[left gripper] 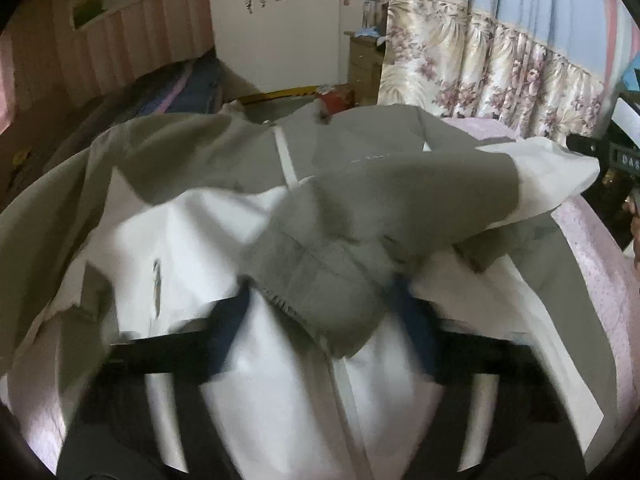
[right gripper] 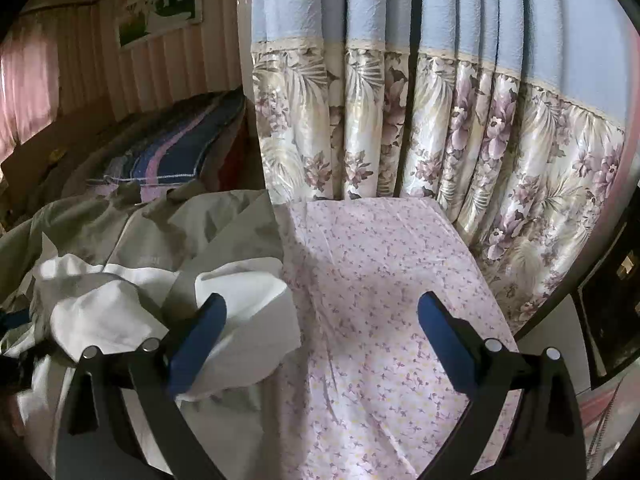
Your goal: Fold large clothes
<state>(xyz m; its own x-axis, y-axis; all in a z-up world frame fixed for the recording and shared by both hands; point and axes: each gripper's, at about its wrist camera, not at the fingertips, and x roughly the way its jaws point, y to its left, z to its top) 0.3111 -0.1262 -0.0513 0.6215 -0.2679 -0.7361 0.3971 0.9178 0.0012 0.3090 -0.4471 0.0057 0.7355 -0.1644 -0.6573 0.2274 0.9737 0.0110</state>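
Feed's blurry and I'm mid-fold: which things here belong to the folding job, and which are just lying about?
Part of the job:
- grey-and-white jacket
- its grey cuff, between the left gripper's blue pads
- right gripper, open, nothing between its pads
- pink floral sheet it lies on

Just lying about:
- floral curtain
- striped blanket
- white wardrobe
- red item

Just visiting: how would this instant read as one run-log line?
task: fold jacket | left tool: shut on grey cuff | right tool: open, empty, over pink sheet | jacket: rumpled
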